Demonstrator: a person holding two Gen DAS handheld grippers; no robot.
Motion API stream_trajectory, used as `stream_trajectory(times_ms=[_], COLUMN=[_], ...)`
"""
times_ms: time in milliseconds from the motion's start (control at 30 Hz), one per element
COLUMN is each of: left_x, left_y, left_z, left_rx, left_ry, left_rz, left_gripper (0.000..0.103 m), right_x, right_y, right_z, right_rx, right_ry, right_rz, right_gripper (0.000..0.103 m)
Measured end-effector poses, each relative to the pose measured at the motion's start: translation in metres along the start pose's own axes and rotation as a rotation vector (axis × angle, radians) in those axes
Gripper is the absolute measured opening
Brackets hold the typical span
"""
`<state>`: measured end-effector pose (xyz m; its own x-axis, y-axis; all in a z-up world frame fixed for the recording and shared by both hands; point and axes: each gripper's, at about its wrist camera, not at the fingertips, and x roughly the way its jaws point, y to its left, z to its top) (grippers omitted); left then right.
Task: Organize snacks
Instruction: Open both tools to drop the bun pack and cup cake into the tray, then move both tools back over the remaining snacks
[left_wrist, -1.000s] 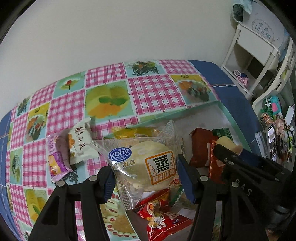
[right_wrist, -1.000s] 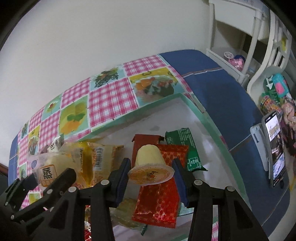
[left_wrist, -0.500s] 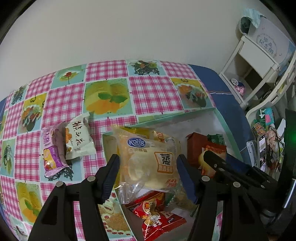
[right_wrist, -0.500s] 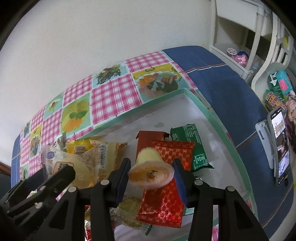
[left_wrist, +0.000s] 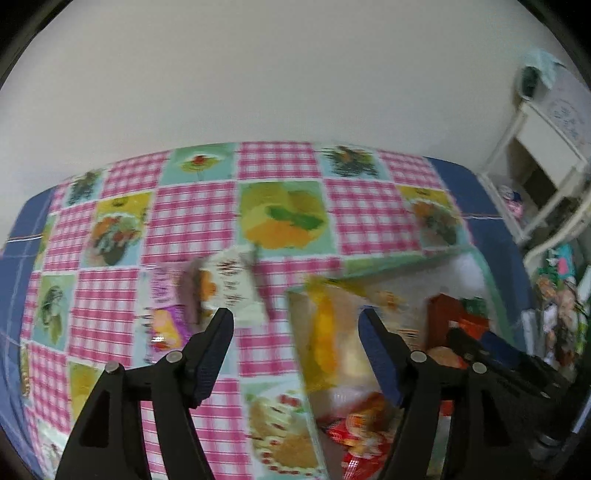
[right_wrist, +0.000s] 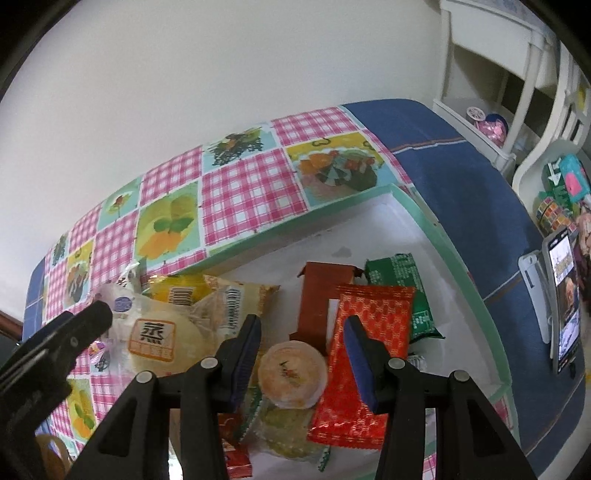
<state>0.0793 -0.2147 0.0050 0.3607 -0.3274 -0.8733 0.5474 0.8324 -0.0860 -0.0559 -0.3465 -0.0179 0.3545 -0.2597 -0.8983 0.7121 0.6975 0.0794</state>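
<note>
**Most snacks boxed, two packets left outside**

The green-rimmed box (right_wrist: 476, 280) already holds most of the snacks. The left gripper (left_wrist: 295, 325) has its fingers spread and opening, with nothing pinched; through the gap shows only tablecloth and the box's near corner, and the steamed-cake packet (right_wrist: 162, 336) lies at the box's left edge, free of the pads. The right gripper (right_wrist: 301, 341) is opening too — the jelly cup (right_wrist: 291, 373) sits just below the gap between its fingers, resting on the pile, and the pads appear clear of it. Red foil packet (right_wrist: 365, 350) lies under the right finger. Still to do, by my reading — the white packet (left_wrist: 236, 284) and purple packet (left_wrist: 162, 314) beyond the left finger, outside the box.
</note>
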Motion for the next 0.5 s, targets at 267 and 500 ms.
stream_trajectory(times_ms=[267,500], left_x=[0.009,0.015], left_y=[0.034,0.039], left_z=[0.000,-0.002], left_rx=[-0.071,-0.088], left_ry=[-0.018,-0.010], left_rz=[0.119,0.141], left_gripper=[0.098,0.101], right_x=[0.006,0.004], right_y=[0.014,0.012], right_z=[-0.003,-0.002], right_rx=[-0.031,-0.016], right_ry=[0.003,-0.018], right_rz=[-0.018,-0.032], right_gripper=[0.087,0.103])
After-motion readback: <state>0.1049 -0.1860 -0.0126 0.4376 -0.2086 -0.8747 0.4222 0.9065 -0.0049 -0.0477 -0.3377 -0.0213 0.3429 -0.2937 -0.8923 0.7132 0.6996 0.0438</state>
